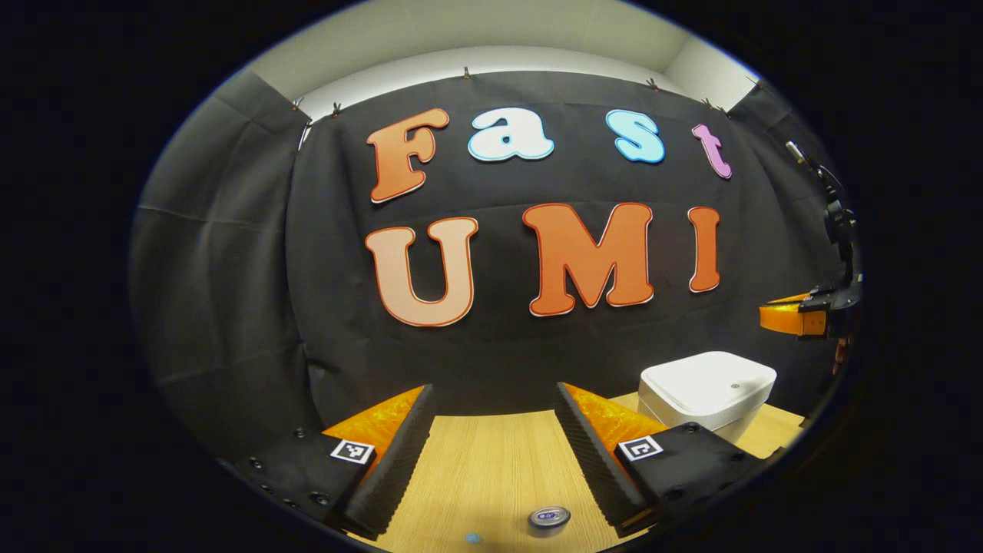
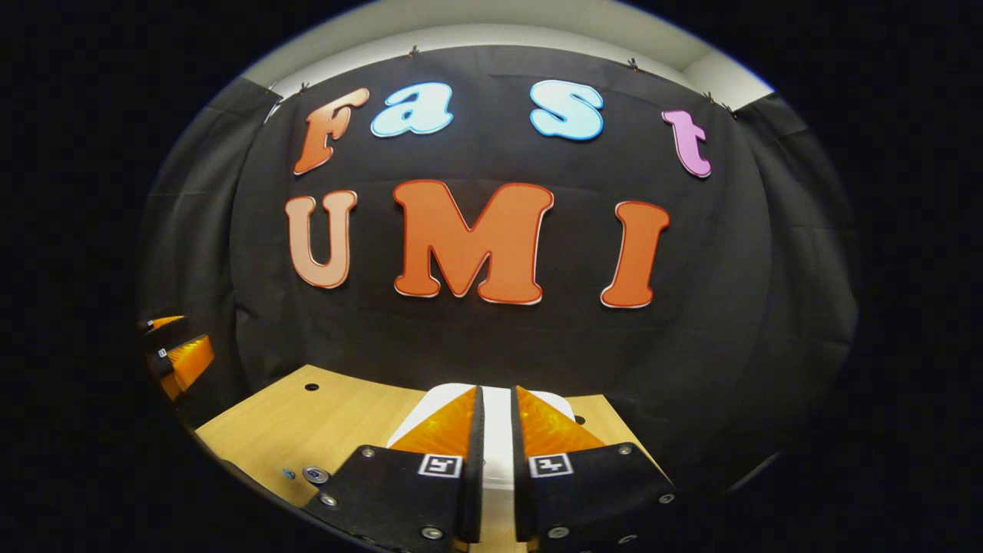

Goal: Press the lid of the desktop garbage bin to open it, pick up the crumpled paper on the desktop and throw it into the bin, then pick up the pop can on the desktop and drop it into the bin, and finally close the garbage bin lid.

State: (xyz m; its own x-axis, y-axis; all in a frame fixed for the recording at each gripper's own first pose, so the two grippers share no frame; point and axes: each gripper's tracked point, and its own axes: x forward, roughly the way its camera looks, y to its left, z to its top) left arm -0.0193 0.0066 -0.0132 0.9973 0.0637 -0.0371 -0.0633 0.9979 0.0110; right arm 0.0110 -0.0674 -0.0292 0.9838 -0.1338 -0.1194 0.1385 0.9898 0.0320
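Note:
The white desktop bin (image 1: 706, 392) stands on the wooden table at the right of the left gripper view, with its lid down. In the right gripper view the bin's lid (image 2: 497, 442) lies straight below and ahead of my right gripper (image 2: 498, 392), whose fingers stand close together with only a thin gap and nothing between them. My left gripper (image 1: 494, 388) is open and holds nothing. The pop can's top (image 1: 549, 517) shows low between its fingers, and the pop can (image 2: 315, 475) also appears at the table's near left edge. The right gripper (image 1: 768, 316) hovers above and right of the bin.
The wooden table (image 2: 338, 415) has small round holes (image 2: 311, 386) in it. A small blue spot (image 1: 472, 538) lies beside the can. The black cloth wall rises close behind the table. The left gripper (image 2: 173, 349) shows at the far left of the right gripper view.

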